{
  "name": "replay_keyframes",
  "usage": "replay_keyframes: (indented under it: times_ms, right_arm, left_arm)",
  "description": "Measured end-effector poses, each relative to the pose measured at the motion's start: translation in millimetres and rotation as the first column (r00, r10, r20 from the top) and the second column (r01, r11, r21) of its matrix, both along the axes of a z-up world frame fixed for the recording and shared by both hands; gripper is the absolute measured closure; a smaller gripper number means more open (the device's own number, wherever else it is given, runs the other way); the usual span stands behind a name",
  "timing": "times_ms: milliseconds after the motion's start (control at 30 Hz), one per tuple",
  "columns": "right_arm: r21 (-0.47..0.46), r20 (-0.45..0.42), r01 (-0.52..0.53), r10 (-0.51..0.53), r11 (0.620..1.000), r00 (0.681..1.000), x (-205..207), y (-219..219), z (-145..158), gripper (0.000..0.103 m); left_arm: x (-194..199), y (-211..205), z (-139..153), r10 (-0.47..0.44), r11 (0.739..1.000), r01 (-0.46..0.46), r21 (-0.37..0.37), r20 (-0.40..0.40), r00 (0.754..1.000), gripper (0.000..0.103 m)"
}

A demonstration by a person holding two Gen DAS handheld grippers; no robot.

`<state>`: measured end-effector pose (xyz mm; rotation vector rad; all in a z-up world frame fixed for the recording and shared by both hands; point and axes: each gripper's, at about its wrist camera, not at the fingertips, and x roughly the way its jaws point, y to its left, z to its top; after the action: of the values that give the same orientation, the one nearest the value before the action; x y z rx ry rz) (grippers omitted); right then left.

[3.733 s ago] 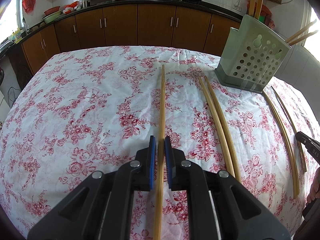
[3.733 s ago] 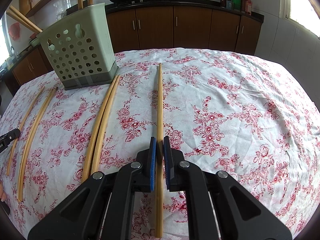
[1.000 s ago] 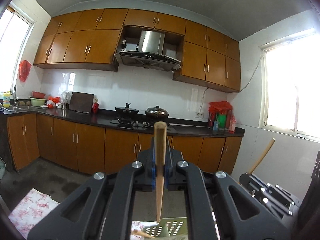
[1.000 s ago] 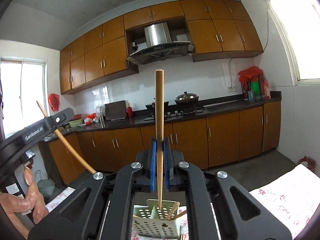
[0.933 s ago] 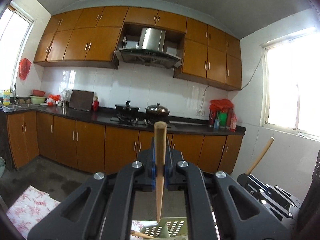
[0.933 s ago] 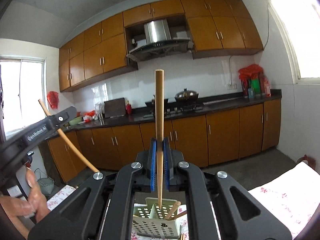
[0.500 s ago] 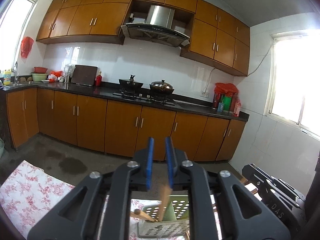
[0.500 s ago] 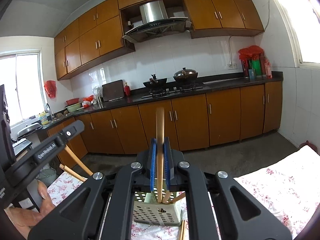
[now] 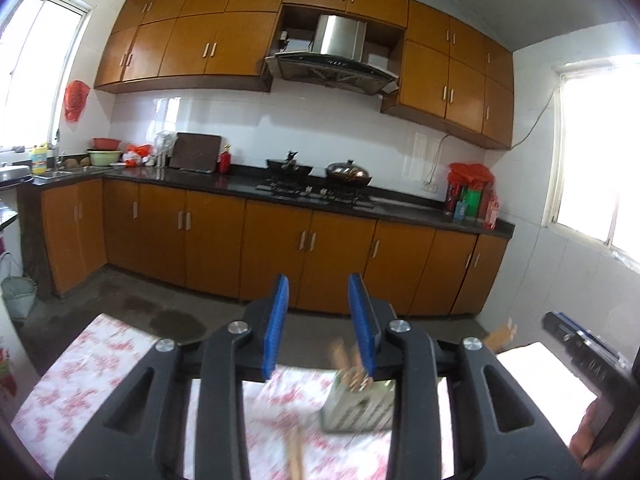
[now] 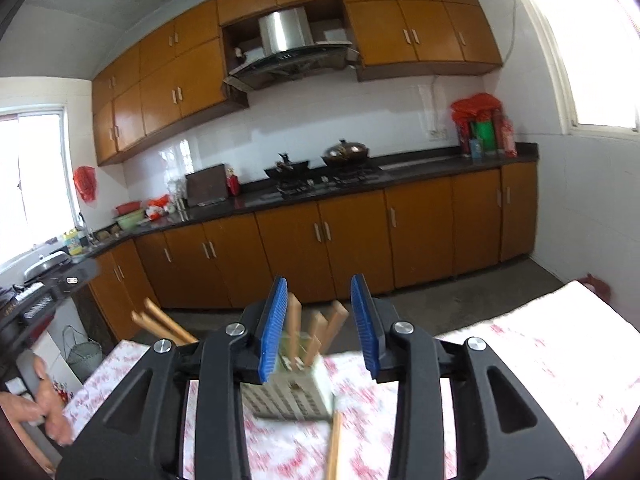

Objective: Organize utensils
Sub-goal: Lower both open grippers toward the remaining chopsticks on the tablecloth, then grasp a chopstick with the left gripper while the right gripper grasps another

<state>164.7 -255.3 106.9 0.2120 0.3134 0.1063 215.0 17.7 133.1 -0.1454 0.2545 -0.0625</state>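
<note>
Left hand-held gripper [image 9: 322, 326]: jaws spread, just been opening, nothing between the pads.
Right hand-held gripper [image 10: 319, 326]: jaws spread, just been opening, pinching nothing.
Holder [image 10: 298, 394]: pale, perforated, standing on the floral bench [image 10: 540, 364] beyond both grippers.
Chopsticks [image 10: 294, 326]: several upright in the holder, tops leaning apart.
Loose chopstick [image 10: 334, 446]: lying on the bench, near side of the holder.

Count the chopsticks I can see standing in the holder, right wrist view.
5: two chopsticks lean out left of the holder, three stand mid-holder; more may be hidden.
</note>
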Motion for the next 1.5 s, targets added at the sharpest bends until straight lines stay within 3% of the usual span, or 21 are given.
replay_keyframes:
  times_ms: [167,267,333,400,600,667,700,833,1100,1367,1500]
  right_arm:
    - [-0.031,-0.215,-0.038,0.030,0.999,0.976,-2.3,-5.5,-65.7,0.066]
    - [-0.035,-0.387,-0.116,0.093,0.993,0.917,5.1,4.2,-121.3,0.070]
    - [-0.022,-0.461,-0.166,0.137,0.986,0.877,5.4,13.1,-147.9,0.081]
    - [-0.029,-0.503,-0.199,0.158,0.980,0.850,1.4,24.1,-169.8,0.081]
    - [-0.047,-0.557,-0.236,0.171,0.971,0.813,2.2,39.7,-193.5,0.081]
    - [-0.056,-0.569,-0.232,0.160,0.971,0.806,3.1,39.1,-203.1,0.087]
    - [-0.078,-0.560,-0.219,0.139,0.973,0.817,2.0,38.1,-205.8,0.095]
    - [-0.092,-0.549,-0.129,0.058,0.987,0.834,3.8,19.2,-207.2,0.095]
    - [-0.094,-0.542,-0.109,0.041,0.990,0.839,4.4,11.8,-206.3,0.095]
    - [-0.105,-0.542,-0.127,0.050,0.986,0.839,-3.7,12.1,-204.0,0.095]
    - [-0.123,-0.534,-0.143,0.056,0.982,0.843,-5.8,13.5,-203.8,0.095]
  left_arm:
    - [-29.5,26.4,-52.7,0.047,0.998,-0.040,0.055,-0.131,0.990,0.065]
    - [-30.0,34.6,-101.3,0.027,0.998,-0.010,0.061,-0.283,0.959,0.065]
    - [-32.9,35.9,-133.9,0.022,0.998,0.004,0.069,-0.367,0.930,0.067]
    - [-35.9,34.8,-154.7,0.013,0.997,0.017,0.070,-0.414,0.910,0.068]
    - [-42.6,26.4,-190.9,-0.031,0.996,0.066,0.054,-0.496,0.868,0.068]
    - [-41.0,22.2,-197.2,-0.049,0.996,0.082,0.041,-0.517,0.855,0.070]
    - [-38.0,20.3,-199.7,-0.060,0.995,0.090,0.031,-0.526,0.848,0.072]
    - [-34.4,8.7,-213.8,-0.124,0.990,0.142,-0.012,-0.564,0.817,0.087]
    - [-35.2,-13.9,-227.9,-0.163,0.979,0.202,-0.002,-0.602,0.782,0.091]
    - [-36.1,-20.8,-232.4,-0.135,0.976,0.210,0.053,-0.609,0.781,0.092]
    - [-30.5,-20.4,-232.6,-0.080,0.977,0.183,0.113,-0.601,0.795,0.094]
